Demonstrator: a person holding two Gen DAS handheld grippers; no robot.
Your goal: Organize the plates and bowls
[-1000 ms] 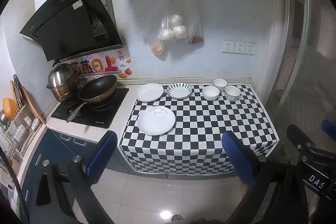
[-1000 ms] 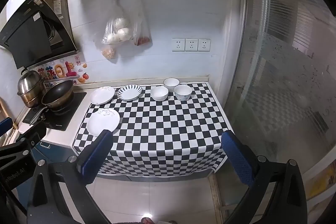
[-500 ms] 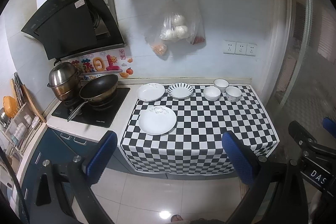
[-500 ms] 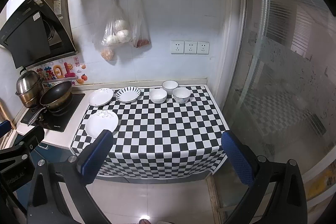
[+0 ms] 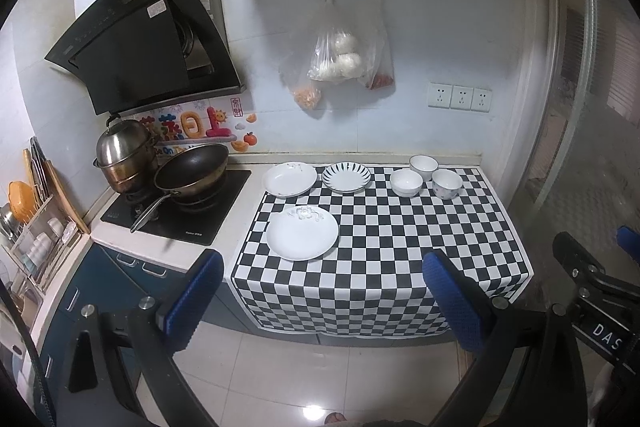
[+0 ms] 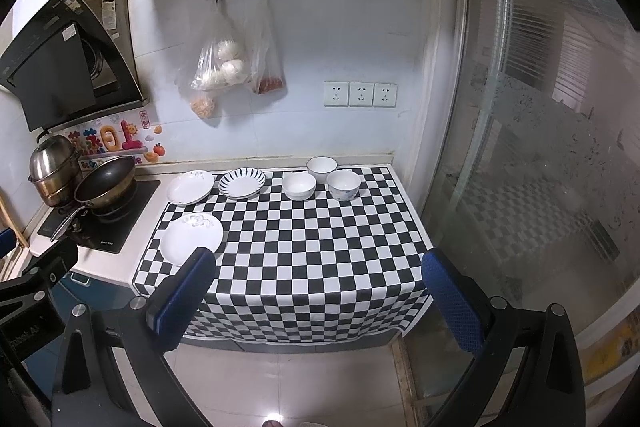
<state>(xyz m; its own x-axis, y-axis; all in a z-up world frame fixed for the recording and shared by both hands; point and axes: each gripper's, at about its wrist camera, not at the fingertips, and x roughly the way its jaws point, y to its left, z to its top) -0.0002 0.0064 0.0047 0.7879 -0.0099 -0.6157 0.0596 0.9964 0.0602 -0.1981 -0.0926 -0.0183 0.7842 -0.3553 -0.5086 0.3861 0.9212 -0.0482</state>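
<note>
Three plates lie on the checkered counter [image 5: 400, 251]: a large white plate [image 5: 302, 238] [image 6: 191, 239] at front left, a white plate [image 5: 289, 179] [image 6: 190, 187] at back left, and a striped plate [image 5: 346, 178] [image 6: 242, 183] beside it. Three white bowls [image 5: 406, 183] [image 5: 423, 165] [image 5: 447, 183] cluster at the back right; in the right wrist view they are bowls [image 6: 299, 186] [image 6: 321, 169] [image 6: 343, 185]. My left gripper [image 5: 320, 297] and right gripper [image 6: 320, 295] both stand open, well short of the counter, holding nothing.
A wok [image 5: 191, 171] and steel pot [image 5: 125, 155] sit on the black stove [image 5: 176, 215] at the left. Plastic bags [image 5: 340, 59] hang on the wall. A dish rack [image 5: 32, 227] stands far left. A glass door [image 6: 540, 147] borders the right.
Both cameras shifted slightly; the counter sits a little lower and farther in view. Nothing on the counter moved, and both grippers stayed open.
</note>
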